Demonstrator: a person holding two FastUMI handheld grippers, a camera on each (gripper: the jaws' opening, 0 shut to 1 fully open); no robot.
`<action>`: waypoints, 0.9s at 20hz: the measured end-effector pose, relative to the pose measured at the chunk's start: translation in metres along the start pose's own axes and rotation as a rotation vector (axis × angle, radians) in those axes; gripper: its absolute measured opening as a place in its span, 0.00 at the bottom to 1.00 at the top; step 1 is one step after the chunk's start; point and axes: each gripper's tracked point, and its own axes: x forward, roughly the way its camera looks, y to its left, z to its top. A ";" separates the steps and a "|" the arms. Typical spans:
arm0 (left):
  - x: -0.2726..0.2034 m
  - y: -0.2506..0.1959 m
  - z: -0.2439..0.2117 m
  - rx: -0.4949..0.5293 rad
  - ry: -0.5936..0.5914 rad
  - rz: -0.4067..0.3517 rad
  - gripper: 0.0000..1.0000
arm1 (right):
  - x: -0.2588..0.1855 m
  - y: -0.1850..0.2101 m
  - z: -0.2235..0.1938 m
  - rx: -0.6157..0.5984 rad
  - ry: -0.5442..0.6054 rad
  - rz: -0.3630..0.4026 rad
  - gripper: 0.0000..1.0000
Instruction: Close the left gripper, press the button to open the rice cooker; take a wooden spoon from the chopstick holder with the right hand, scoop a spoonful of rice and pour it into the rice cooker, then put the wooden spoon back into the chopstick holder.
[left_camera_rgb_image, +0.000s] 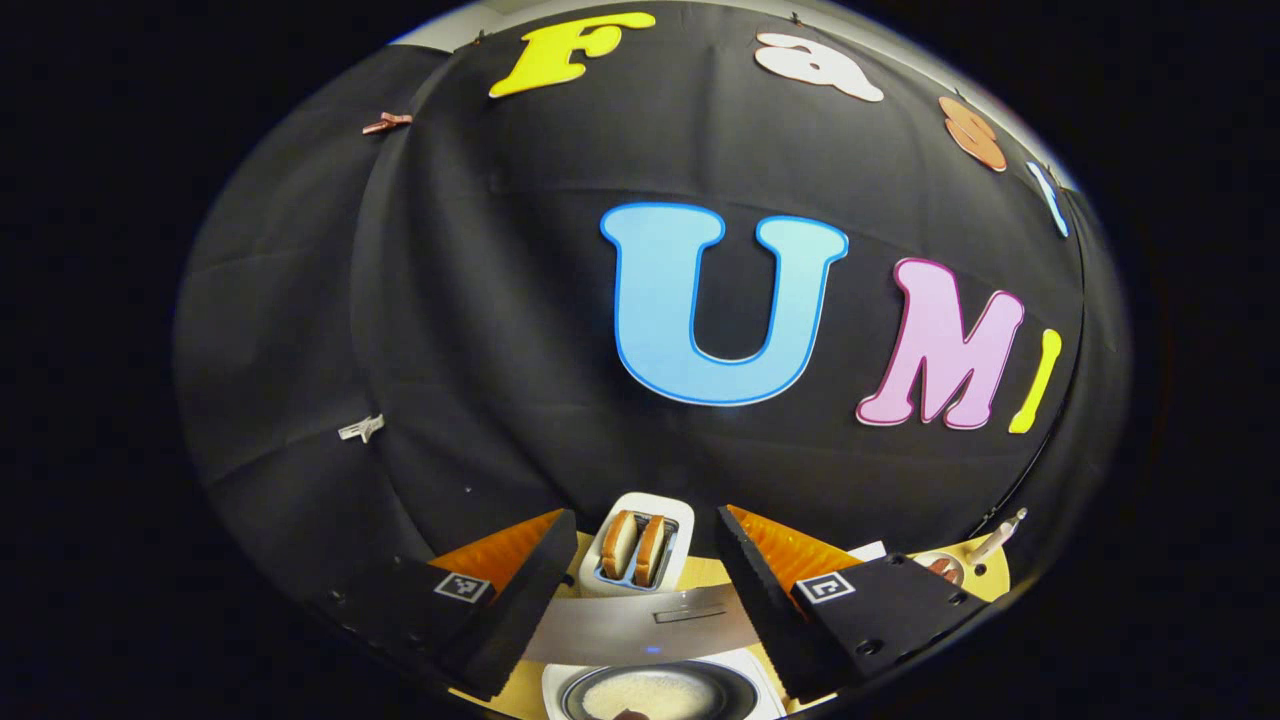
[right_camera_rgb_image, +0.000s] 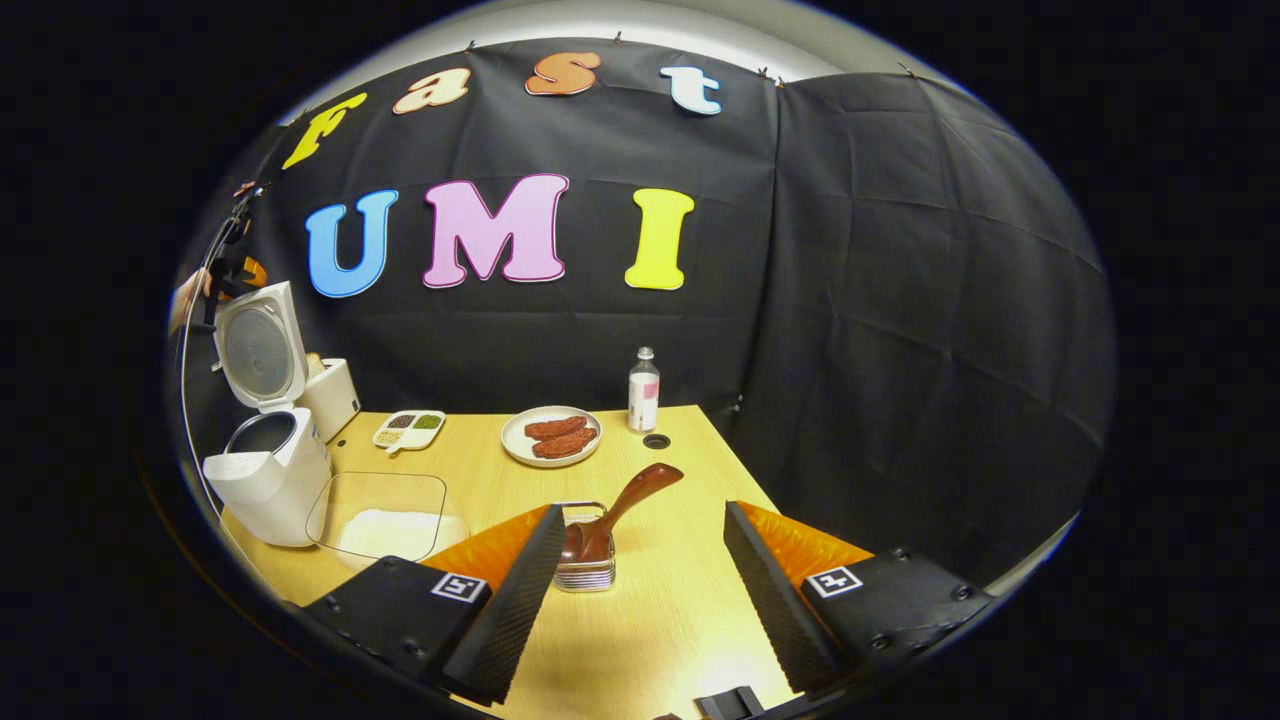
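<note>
Wooden spoon (right_camera_rgb_image: 620, 510) rests in its chopstick holder (right_camera_rgb_image: 586, 572); rice cooker (right_camera_rgb_image: 265, 450) lid up; next, released right gripper (right_camera_rgb_image: 640, 590) must grasp it, left gripper (left_camera_rgb_image: 645, 590) also released.

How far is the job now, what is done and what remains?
Done: the cooker stands with its lid open. In hand: nothing; the right gripper is open, facing the spoon in its holder. Left: take the spoon, scoop rice, pour, return it.
</note>
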 end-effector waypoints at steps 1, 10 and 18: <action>0.002 -0.002 -0.003 0.003 0.014 0.009 0.95 | -0.001 0.003 0.000 0.002 -0.001 0.004 1.00; -0.057 -0.018 -0.055 0.003 0.158 -0.014 0.99 | 0.002 0.041 -0.005 0.004 -0.005 0.113 1.00; -0.123 -0.032 -0.154 -0.042 0.202 -0.002 0.97 | 0.001 0.053 -0.014 -0.023 -0.008 0.202 0.99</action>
